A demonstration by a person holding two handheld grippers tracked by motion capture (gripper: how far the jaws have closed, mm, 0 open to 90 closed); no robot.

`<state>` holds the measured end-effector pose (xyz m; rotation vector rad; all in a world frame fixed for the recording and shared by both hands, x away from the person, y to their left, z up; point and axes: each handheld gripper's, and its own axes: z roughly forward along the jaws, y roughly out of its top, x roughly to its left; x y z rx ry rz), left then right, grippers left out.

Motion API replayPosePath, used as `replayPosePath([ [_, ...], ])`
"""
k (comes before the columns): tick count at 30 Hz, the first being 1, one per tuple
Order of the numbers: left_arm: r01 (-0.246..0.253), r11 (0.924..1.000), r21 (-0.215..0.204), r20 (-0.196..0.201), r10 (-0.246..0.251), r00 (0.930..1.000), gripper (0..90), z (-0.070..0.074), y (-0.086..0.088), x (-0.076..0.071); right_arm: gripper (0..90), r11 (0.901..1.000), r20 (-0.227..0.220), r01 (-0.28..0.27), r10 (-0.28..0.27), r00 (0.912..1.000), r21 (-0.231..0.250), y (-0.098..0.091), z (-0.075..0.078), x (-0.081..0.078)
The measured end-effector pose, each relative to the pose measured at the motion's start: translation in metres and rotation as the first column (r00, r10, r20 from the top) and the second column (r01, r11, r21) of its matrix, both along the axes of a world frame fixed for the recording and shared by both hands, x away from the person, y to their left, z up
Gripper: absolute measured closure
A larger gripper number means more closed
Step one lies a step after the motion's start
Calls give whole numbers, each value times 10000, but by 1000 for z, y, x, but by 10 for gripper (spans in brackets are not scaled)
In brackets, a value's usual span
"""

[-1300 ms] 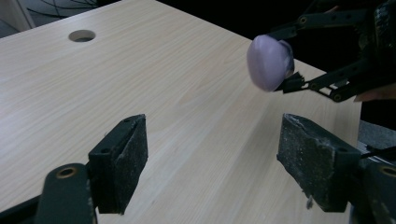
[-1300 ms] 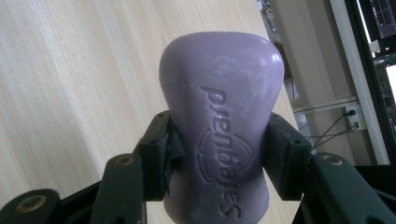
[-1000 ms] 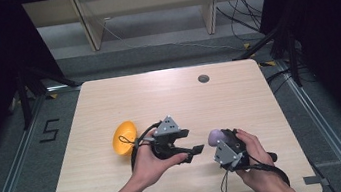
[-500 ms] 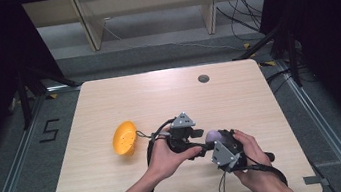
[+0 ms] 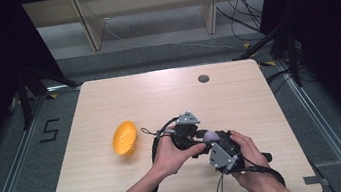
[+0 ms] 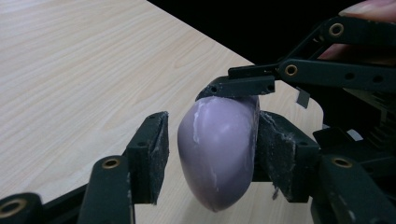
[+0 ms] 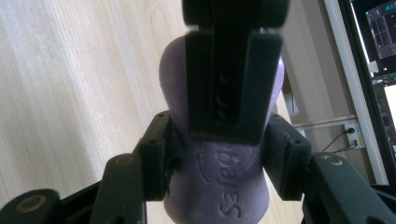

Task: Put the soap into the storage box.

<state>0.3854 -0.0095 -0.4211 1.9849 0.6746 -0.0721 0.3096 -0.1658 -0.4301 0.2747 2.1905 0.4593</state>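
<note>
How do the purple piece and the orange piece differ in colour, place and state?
The purple piece is lilac; the orange piece is orange. The purple piece is held above the table between both grippers; the orange piece lies on the table, untouched. Both look smooth and rounded.

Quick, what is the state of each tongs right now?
Left tongs: just been closing around the purple piece, one pad still apart.
Right tongs: shut on the purple piece.

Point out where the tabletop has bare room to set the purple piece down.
Free: the table's far half up to the round grommet, the right side, and the near-left corner. Crowded: near centre, where the left gripper and right gripper meet on the purple piece, and beside the orange shell.
</note>
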Motion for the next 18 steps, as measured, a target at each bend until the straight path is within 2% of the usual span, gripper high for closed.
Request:
replayPosePath([
  [5, 55, 9998, -187, -380, -62, 9993, 459, -1, -3, 3, 502, 10000, 56, -49, 49, 10000, 39, 1, 1, -1],
  [10, 126, 9998, -161, -448, -133, 9989, 488, 0, -4, 3, 502, 9998, 147, -171, 172, 9997, -84, 2, 2, -1],
  [11, 212, 9996, -170, -445, -220, 9988, 488, -1, -4, 3, 502, 9997, 22, 189, -189, 9998, 181, 3, 0, -3],
  [13, 173, 9996, -215, -569, -185, 9982, 490, -1, -5, 4, 502, 9997, 50, 201, -201, 9998, 155, 3, 0, -4],
  [14, 208, 9993, -304, -705, -229, 9972, 494, -2, -5, 5, 502, 9999, 194, -96, 98, 9998, -54, 2, 1, -3],
  [18, 313, 9990, -317, -829, -339, 9960, 539, -1, -3, 6, 501, 9999, 202, -122, 123, 9997, -56, 2, 1, -3],
])
